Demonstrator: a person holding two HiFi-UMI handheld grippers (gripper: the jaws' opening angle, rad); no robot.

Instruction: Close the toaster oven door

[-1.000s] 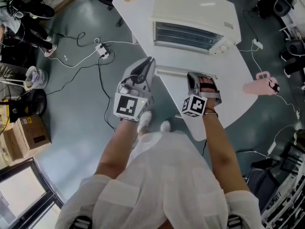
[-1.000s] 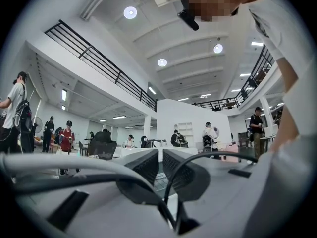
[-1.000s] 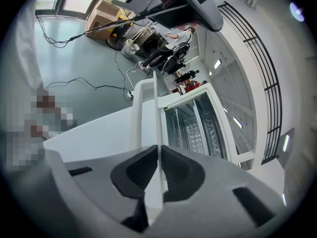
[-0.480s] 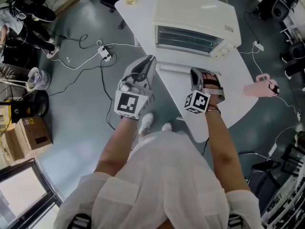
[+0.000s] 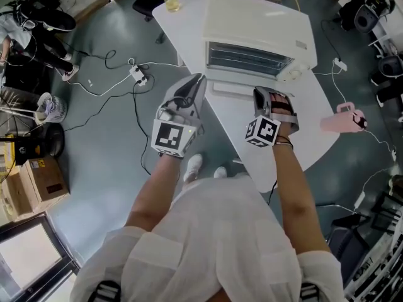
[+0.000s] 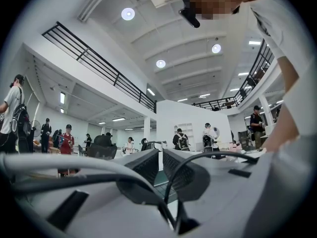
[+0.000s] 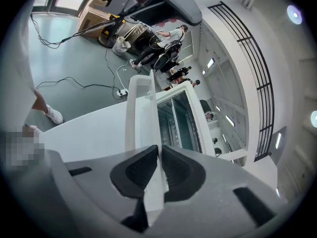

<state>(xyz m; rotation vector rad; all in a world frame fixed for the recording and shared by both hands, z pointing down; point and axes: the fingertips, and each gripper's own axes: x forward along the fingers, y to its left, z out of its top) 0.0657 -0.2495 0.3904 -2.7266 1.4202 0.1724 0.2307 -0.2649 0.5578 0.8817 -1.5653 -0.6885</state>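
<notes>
- Head view: since a second back, the toaster oven door (image 5: 232,90) has swung up from lying nearly flat to a steeper tilt. The right gripper (image 5: 261,94) has risen with it, while the left gripper (image 5: 199,80) has hardly shifted. The toaster oven (image 5: 258,24) sits on the white table (image 5: 302,128), its door not yet shut and the racks showing behind.
- Left gripper view: the left gripper (image 6: 161,155) points out across the room, away from the table. Its jaws are a narrow slit apart with nothing in them.
- Right gripper view: the right gripper (image 7: 159,150) is pinched on the free edge of the toaster oven door (image 7: 141,108), the white strip running between its pads. The jaws have just eased slightly wider, with the edge still between them. The toaster oven (image 7: 173,120) stands open just beyond.
- Handling, as I'd reckon it: the door is a stiff flap on a bottom hinge, likely glass-paned. It should be light to swing, but it is smooth, so a loose pinch could slip. The free edge, farthest from the hinge, looks the right place to hold. It wants a gentle last push rather than a slam.
</notes>
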